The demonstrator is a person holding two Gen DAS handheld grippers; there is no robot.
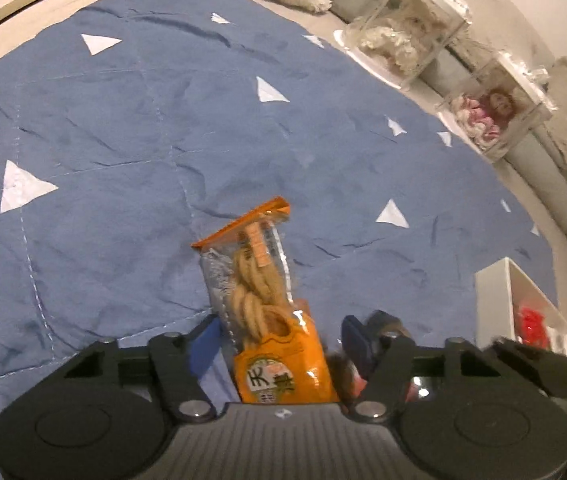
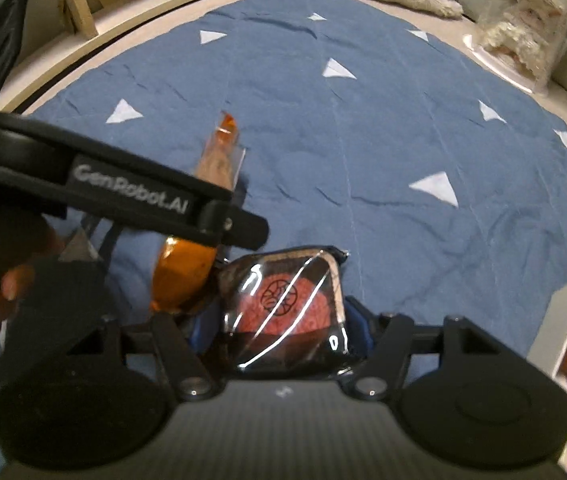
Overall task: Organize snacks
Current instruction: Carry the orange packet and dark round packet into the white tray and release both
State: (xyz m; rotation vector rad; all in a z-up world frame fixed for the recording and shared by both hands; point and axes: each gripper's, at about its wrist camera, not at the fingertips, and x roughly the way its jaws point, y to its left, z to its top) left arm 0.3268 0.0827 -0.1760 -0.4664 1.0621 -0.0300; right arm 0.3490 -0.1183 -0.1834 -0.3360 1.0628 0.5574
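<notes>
Left gripper [image 1: 279,344], jaws loosely around orange twisted-biscuit packet [image 1: 261,304]; right gripper [image 2: 279,320] clamps dark cellophane red-pastry packet [image 2: 283,312]. Risk: slippery packets colliding, slipping near white box [image 1: 495,300].

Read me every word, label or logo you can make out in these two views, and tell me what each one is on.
"GenRobot.AI": on the side of the left hand-held gripper.
Characters on the orange snack packet: too blurred to read.
Round line emblem on the dark snack packet: no letters legible.
</notes>
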